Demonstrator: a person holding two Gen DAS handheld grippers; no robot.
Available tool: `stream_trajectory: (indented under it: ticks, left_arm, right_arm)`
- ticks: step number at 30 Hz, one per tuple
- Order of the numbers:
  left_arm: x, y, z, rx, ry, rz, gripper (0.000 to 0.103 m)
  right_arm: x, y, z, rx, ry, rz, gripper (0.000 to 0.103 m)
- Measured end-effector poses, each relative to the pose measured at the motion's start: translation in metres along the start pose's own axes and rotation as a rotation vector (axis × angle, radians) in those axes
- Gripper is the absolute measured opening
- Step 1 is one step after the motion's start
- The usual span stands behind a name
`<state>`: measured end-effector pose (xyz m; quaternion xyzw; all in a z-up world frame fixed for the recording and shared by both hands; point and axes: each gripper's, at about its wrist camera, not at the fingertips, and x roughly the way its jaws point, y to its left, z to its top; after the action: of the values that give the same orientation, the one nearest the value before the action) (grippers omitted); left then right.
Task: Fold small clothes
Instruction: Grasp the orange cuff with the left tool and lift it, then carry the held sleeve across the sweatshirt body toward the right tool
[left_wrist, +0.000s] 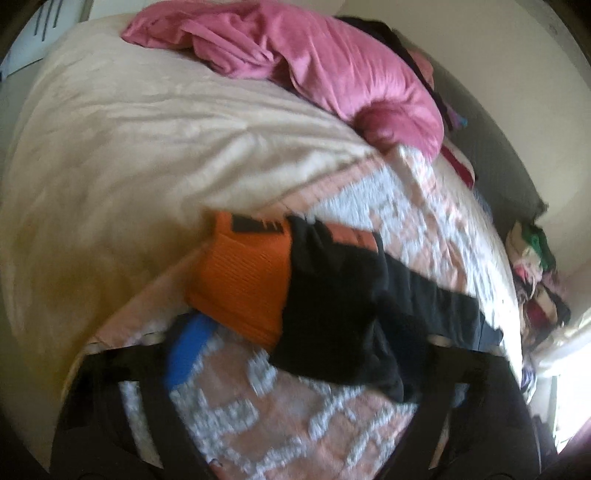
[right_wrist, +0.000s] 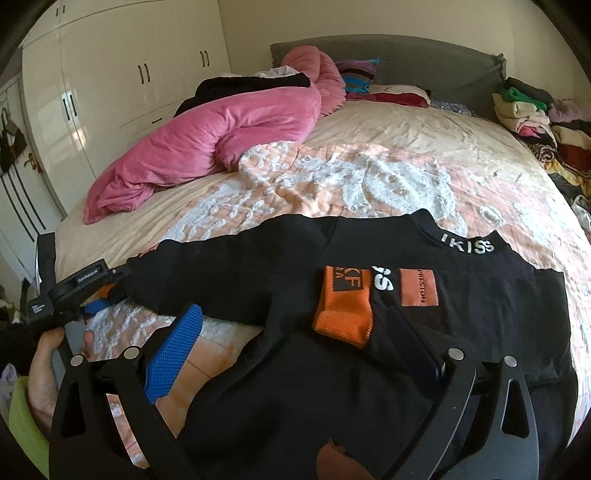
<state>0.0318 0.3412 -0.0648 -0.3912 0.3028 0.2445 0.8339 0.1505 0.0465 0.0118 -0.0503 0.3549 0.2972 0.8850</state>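
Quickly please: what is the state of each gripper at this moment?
Left gripper: open, holding nothing.
Right gripper: open, fingers spread over the black shirt, not gripping it.

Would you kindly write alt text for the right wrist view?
A black sweatshirt with orange patches lies spread on a peach bedspread, the open right gripper over it. The left gripper is at its sleeve cuff; a pink duvet lies behind.
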Motion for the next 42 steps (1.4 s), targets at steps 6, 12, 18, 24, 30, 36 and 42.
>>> stream_trajectory:
  ticks: [6, 12, 18, 24, 30, 36, 42]
  left_arm:
    - [-0.010, 0.006, 0.010, -0.035, -0.040, -0.089, 0.005]
    - [-0.047, -0.030, 0.015, 0.048, -0.110, -0.174, 0.005]
    - [-0.082, -0.074, 0.013, 0.132, -0.155, -0.267, 0.004]
    - [-0.103, -0.114, 0.006, 0.208, -0.172, -0.331, 0.004]
    - [-0.115, -0.145, -0.006, 0.271, -0.164, -0.375, 0.004]
    - [-0.124, -0.177, -0.020, 0.331, -0.145, -0.430, 0.004]
    - [-0.119, -0.212, -0.041, 0.393, -0.103, -0.480, 0.004]
  right_arm:
    - [-0.007, -0.012, -0.003, 0.033, -0.006, -0.013, 0.099]
    - [-0.021, -0.030, -0.009, 0.091, -0.025, -0.021, 0.099]
    - [-0.042, -0.052, -0.014, 0.153, -0.054, -0.029, 0.099]
    - [-0.064, -0.072, -0.019, 0.194, -0.087, -0.053, 0.099]
    - [-0.083, -0.101, -0.026, 0.261, -0.109, -0.094, 0.099]
    - [-0.096, -0.125, -0.033, 0.320, -0.122, -0.121, 0.099]
    - [-0.110, -0.145, -0.040, 0.356, -0.134, -0.145, 0.099]
